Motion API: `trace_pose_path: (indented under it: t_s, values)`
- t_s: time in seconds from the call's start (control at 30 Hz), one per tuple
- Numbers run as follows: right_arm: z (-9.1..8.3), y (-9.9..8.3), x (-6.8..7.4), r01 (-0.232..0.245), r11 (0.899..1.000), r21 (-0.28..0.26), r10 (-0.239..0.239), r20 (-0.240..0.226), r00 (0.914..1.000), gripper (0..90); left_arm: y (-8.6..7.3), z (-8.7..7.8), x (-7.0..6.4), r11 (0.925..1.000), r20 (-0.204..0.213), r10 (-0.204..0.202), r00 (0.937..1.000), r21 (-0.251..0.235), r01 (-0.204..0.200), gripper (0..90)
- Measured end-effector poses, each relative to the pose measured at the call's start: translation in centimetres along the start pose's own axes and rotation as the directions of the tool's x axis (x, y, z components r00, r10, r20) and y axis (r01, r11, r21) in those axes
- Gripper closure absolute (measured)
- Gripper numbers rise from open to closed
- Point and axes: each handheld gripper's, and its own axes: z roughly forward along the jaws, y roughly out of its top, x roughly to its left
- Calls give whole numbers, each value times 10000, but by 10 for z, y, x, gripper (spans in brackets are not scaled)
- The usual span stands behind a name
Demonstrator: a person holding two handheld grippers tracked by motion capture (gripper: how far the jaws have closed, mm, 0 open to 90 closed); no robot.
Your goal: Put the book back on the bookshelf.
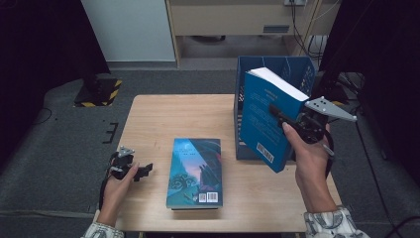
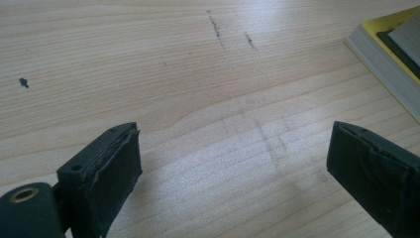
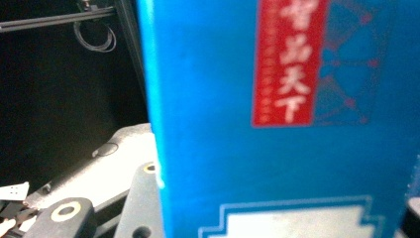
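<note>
Putting the blue book in the box

My right claw (image 1: 280, 117) pinches the blue book (image 1: 265, 116); I should tip it straight, then slide it into the blue box (image 1: 297, 69). My left claw (image 1: 141, 171) rests spread.

Overhead light is falling evenly on the wooden table (image 1: 163, 119) in the high view, leaving the far corners and both side edges sinking into near-black; soft shadows are gathering under the lying book (image 1: 194, 172); the picture is looking slightly soft and grainy throughout. In the left gripper view a pale sheen is glaring off the wood grain, while the near pads (image 2: 116, 171) are blurring. In the right gripper view the blue book (image 3: 277, 124) is sitting too close, its red label smearing out of focus; the left background is staying dark.
</note>
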Motion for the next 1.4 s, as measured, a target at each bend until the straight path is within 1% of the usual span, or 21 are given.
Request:
trace_pose_path:
  t_s: [0.13, 0.2, 0.3, 0.43, 0.53, 0.6, 0.67, 0.83, 0.97, 1.1, 1.17, 1.3, 1.4]
  values:
    - [2, 2, -2, 9, 10000, 82, -10, 93, 10000, 613, 0, 0, 0, 10000, 9, -4, 10000, 20, 4, 63]
    - [4, 3, -3, -71, 9999, 89, 70, 107, 9999, 613, 0, 0, 0, 10000, 15, 10, 10000, 30, -10, 63]
    - [10, 6, -6, -161, 9998, 126, 159, 202, 9997, 612, 0, 0, 0, 10000, 26, 21, 10000, 44, -21, 63]
    - [22, 11, -8, -87, 9997, 244, 78, 389, 9992, 612, 0, 1, 0, 10000, 28, 21, 10000, 46, -21, 65]
    - [33, 14, -13, -253, 9993, 260, 241, 446, 9987, 612, 0, 1, -1, 10000, 54, 29, 10000, 43, -30, 65]
    - [40, 14, -15, -478, 9984, 286, 464, 475, 9978, 612, 0, 1, -1, 10000, 56, 55, 10000, 68, -55, 65]
    - [47, 15, -18, -609, 9976, 344, 591, 513, 9969, 612, 0, 1, -1, 10000, 63, 39, 10000, 69, -40, 65]
    - [64, 16, -21, -525, 9977, 422, 494, 718, 9962, 612, 0, 1, -1, 10000, 78, 33, 10000, 54, -34, 65]
    - [73, 15, -25, -608, 9973, 416, 571, 834, 9949, 612, 0, 2, -1, 10000, 98, 41, 9999, 37, -42, 67]
    - [82, 14, -29, -539, 9968, 589, 481, 964, 9942, 611, 0, 2, -1, 10000, 101, 47, 9999, 41, -47, 67]
    - [85, 14, -31, -487, 9971, 585, 429, 966, 9944, 611, 0, 2, -1, 10000, 102, 50, 9999, 50, -51, 67]
    - [91, 14, -32, -531, 9965, 639, 466, 996, 9939, 611, 0, 2, -1, 9999, 91, 77, 9999, 102, -78, 67]
    - [95, 15, -33, -524, 9962, 701, 445, 1094, 9930, 612, 0, 2, -1, 9999, 89, 64, 9999, 88, -65, 67]
